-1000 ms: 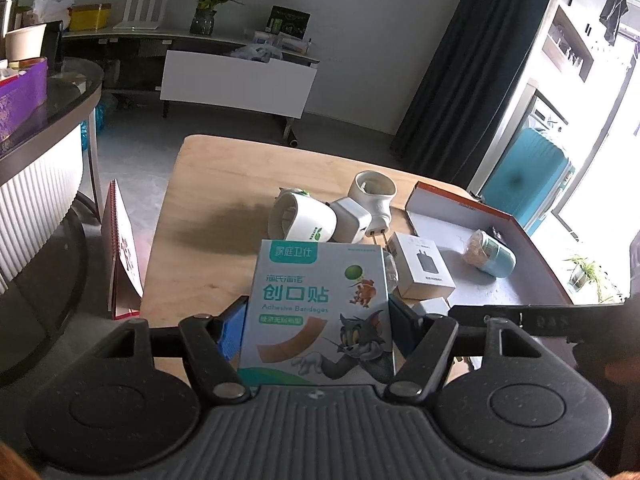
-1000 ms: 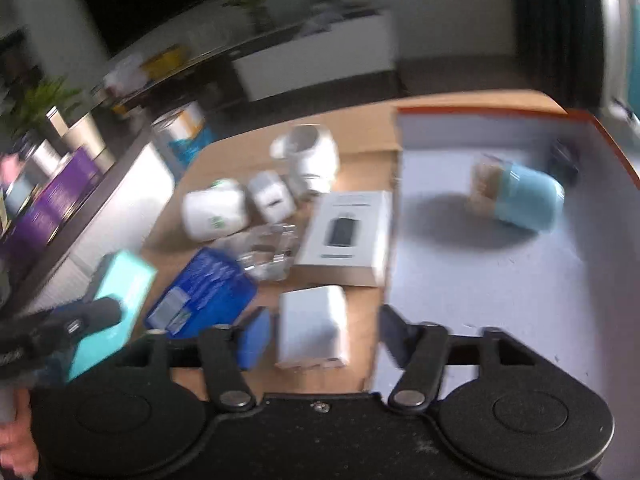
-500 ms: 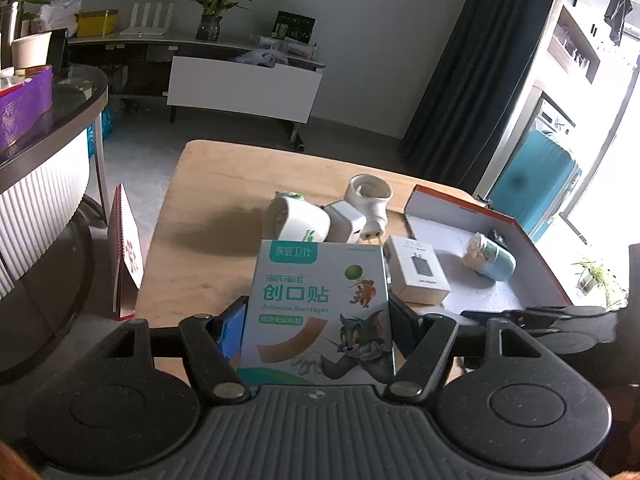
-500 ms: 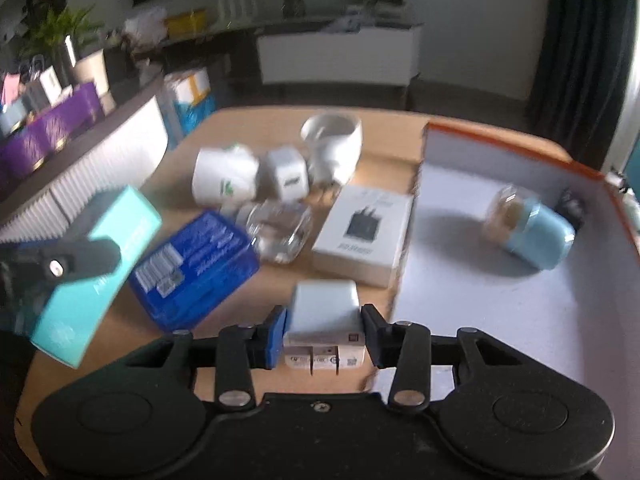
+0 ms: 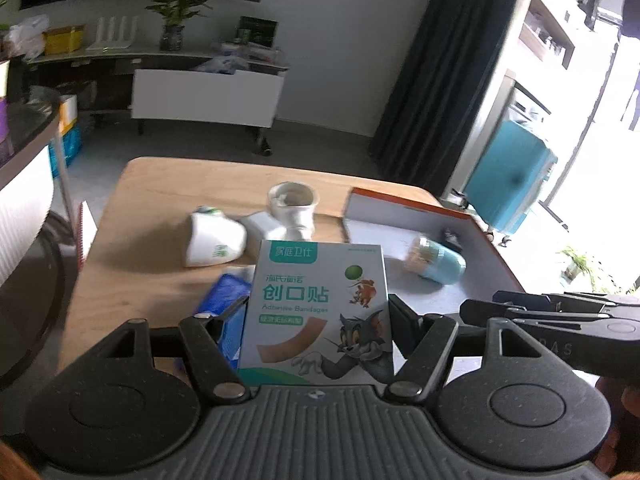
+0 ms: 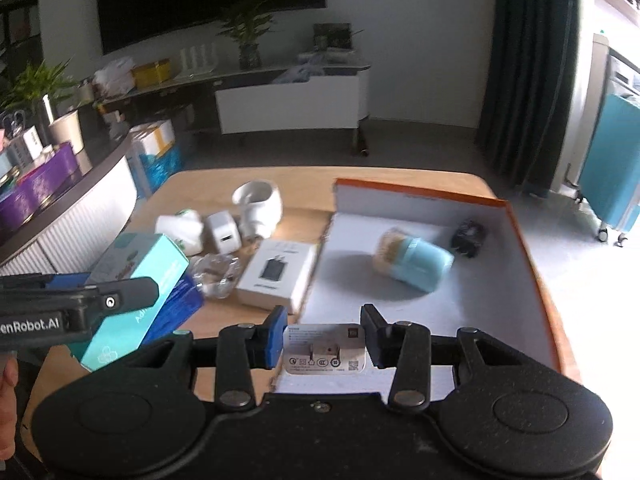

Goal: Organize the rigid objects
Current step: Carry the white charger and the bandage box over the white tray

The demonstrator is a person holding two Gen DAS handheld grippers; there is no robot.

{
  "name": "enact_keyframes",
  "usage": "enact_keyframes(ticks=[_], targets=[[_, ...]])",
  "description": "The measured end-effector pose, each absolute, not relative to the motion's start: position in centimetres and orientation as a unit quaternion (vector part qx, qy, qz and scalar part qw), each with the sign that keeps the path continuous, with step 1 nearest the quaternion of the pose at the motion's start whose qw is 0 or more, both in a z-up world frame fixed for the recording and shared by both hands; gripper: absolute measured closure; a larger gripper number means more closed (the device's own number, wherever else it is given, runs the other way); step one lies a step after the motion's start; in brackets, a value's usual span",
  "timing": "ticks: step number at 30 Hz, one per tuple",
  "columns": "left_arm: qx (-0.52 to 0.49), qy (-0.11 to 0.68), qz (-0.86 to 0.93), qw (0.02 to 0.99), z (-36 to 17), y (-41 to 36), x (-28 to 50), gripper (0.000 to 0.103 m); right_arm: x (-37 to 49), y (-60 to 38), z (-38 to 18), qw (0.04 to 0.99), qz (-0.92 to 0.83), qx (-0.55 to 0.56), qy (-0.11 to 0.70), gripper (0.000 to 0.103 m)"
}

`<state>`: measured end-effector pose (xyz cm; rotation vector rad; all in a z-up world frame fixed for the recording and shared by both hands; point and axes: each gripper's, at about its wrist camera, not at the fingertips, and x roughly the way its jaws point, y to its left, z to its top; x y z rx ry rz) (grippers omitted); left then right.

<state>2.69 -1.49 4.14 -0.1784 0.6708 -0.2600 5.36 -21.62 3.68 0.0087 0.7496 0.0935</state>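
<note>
The left gripper (image 5: 318, 320) jaws clamp a glossy cardboard bandage box (image 5: 318, 312); the right gripper (image 6: 324, 340) jaws pinch a smooth white charger (image 6: 325, 350) above the orange-rimmed tray (image 6: 532, 264) at six o'clock.

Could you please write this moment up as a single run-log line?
left gripper: shut on bandage box | right gripper: shut on white charger, lifted | orange-rimmed box: holds blue container, black plug

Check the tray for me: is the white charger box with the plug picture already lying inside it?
No: the white charger box lies on the wooden table just outside the tray.
</note>
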Motion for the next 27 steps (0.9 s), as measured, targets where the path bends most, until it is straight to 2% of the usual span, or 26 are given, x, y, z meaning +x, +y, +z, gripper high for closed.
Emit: enact_keyframes(ticks=[27], targets=[[-0.045, 0.339, -0.150, 0.928, 4.8, -11.2, 5.7, 0.031, 4.4, -30.9, 5.4, 0.949, -0.033, 0.049, 0.311, 0.053]])
